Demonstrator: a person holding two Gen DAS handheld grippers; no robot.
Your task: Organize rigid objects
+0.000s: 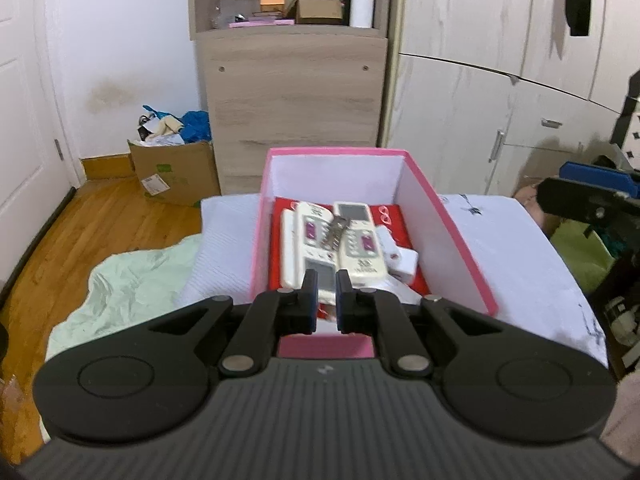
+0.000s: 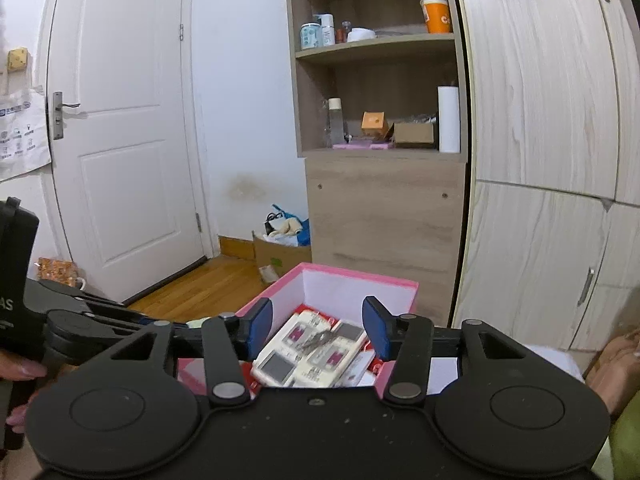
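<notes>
We look down both grippers at a pink box (image 1: 444,216) with white inner walls, standing open on a white cloth (image 1: 516,248) over a raised surface; a red lining (image 1: 400,224) covers its floor. Inside lie two white remotes side by side: the left remote (image 1: 310,240) and the right remote (image 1: 360,240), each with a grey screen and purple-marked buttons; a bunch of keys (image 1: 336,232) rests across the two, touching both. A small white block (image 1: 402,260) sits just beside the right remote, against the box's right side.

Our left gripper (image 1: 327,296) hangs over the near end of the box, its blue-padded fingers (image 1: 310,300) drawn close with a narrow gap between them; nothing is pinched; whether the tips touch the left remote we cannot tell.

Our right gripper (image 2: 318,328) sits above the near wall of the same box, fingers (image 2: 376,332) spread wide, nothing between them but the view down onto the remotes.

Beyond the box: a wooden cabinet (image 1: 292,92) with an open shelf, a cardboard box (image 1: 176,176) on the wood floor (image 1: 80,232), a pale green sheet (image 1: 132,284) at left.
</notes>
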